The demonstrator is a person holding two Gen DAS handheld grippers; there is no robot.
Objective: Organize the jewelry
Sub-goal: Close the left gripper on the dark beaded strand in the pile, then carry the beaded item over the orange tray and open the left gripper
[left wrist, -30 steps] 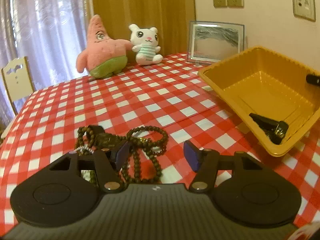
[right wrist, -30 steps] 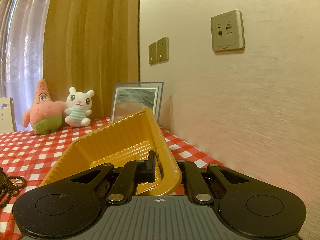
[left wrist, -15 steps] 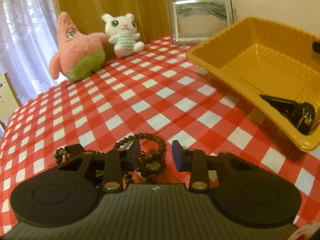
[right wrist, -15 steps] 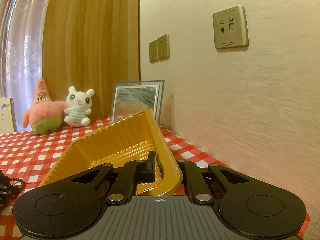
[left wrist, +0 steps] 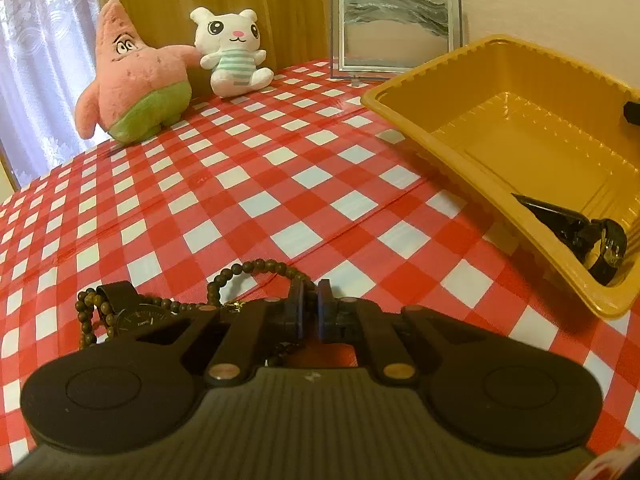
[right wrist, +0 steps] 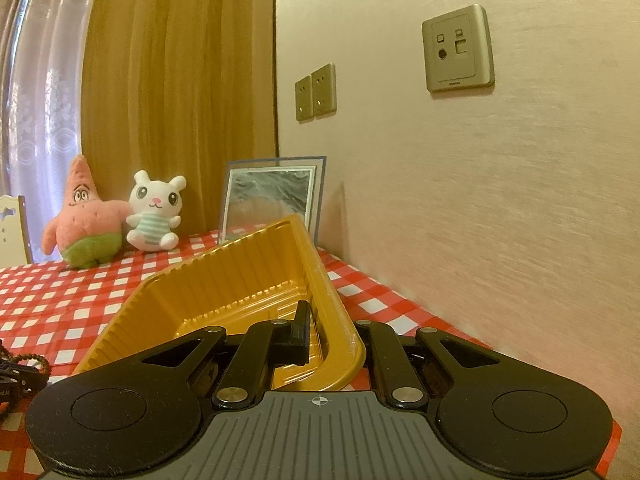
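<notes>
The yellow tray (right wrist: 224, 280) sits tilted at the desk's (left wrist: 256, 168) wall-side edge, its near rim pinched in the shut right claw (right wrist: 328, 344), with open checked cloth to its left. The left claw (left wrist: 313, 312) has just closed on the bead bracelet (left wrist: 256, 269), whose loop sprawls leftward over a watch (left wrist: 136, 318). The claw body hides the strand's near part; a dark item (left wrist: 576, 232) in the tray's corner is indistinct.

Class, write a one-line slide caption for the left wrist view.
Left gripper jaws closed on a brown bead bracelet beside a yellow tray on red checked tablecloth.
</notes>
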